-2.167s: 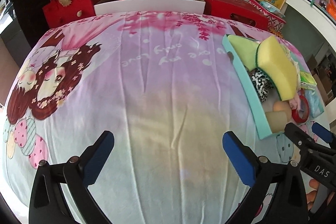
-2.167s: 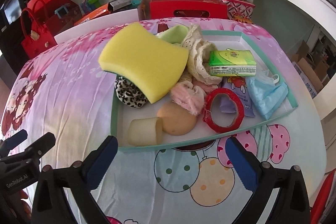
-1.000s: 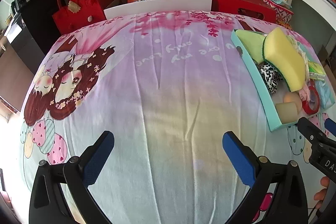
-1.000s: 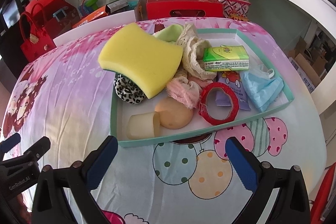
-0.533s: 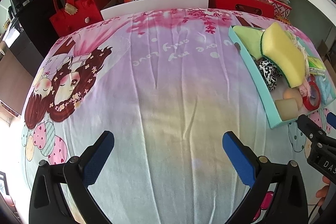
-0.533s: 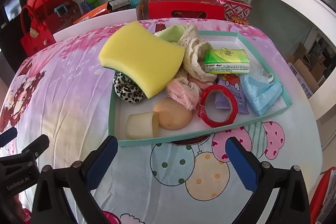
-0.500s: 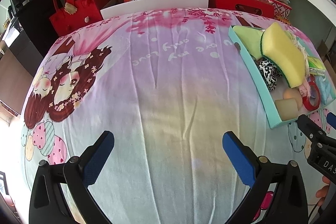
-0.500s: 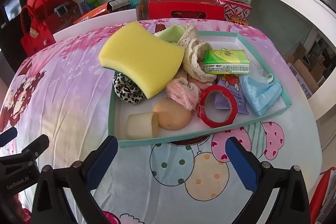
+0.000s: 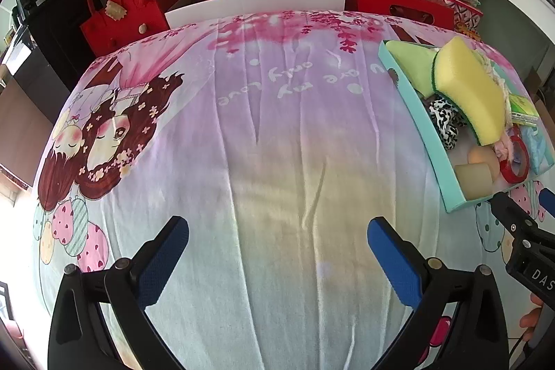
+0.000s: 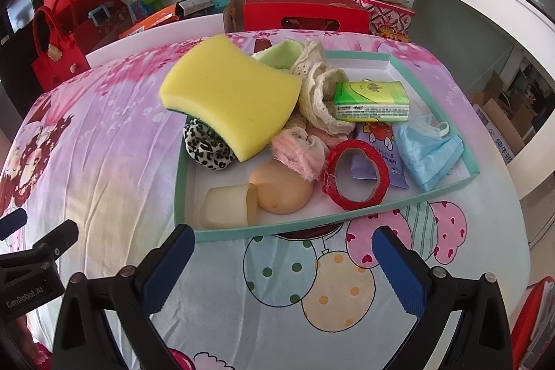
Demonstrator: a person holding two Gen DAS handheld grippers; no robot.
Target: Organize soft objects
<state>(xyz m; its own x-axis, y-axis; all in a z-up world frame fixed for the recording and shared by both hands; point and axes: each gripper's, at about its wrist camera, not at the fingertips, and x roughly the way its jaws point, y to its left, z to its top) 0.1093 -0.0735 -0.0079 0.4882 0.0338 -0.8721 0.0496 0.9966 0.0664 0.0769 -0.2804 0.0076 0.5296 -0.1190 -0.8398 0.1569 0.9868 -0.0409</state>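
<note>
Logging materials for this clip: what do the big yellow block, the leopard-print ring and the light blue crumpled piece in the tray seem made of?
Big yellow block: porous matte foam sponge, dark green scouring layer underneath. Leopard-print ring: gathered fabric, probably a scrunchie. Light blue crumpled piece: thin pleated non-woven sheet, likely a face mask.

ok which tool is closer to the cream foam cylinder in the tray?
Right. The right tool sits open just short of the tray's near edge, facing the cream foam cylinder. The left tool is open over bare sheet, off to the cylinder's left.
</note>
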